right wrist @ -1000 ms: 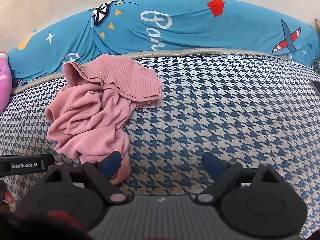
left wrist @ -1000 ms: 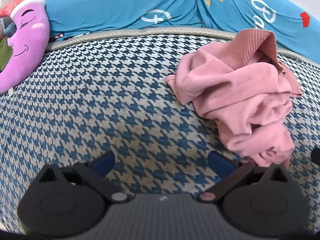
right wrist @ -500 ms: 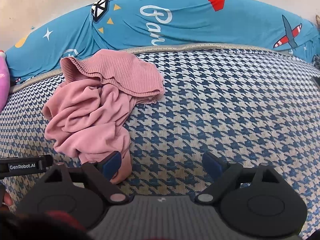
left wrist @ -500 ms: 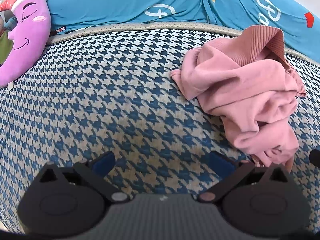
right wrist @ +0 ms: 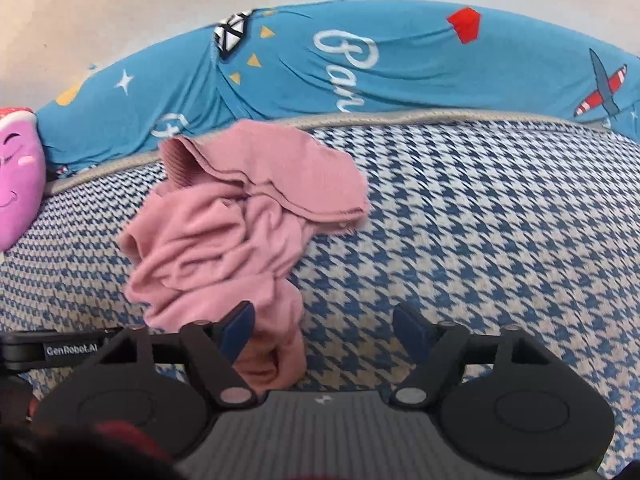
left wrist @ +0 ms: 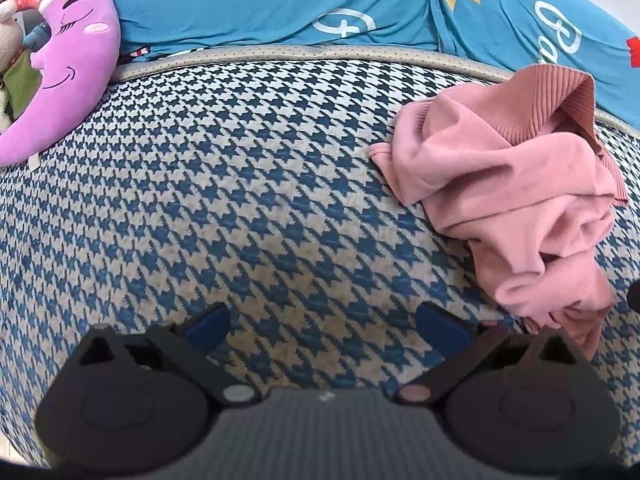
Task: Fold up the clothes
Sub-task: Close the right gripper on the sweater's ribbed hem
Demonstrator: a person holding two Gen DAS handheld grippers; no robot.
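Note:
A crumpled pink garment with a ribbed hem lies in a heap on the blue-and-white houndstooth cover. In the left wrist view it sits to the right, and my left gripper stands open over bare cover beside it. In the right wrist view the pink garment fills the left middle. My right gripper has its jaws closing; the garment's near fold lies between them against the left fingertip, and the right pad is apart from the cloth.
A long blue printed cushion runs along the back edge. A purple moon-shaped plush lies at the far left. Part of the left gripper's arm shows at the right wrist view's lower left. Open houndstooth cover lies right of the garment.
My right gripper's jaws have narrowed, and the garment's near fold now lies between them. The left wrist view has shifted so the garment sits further right.

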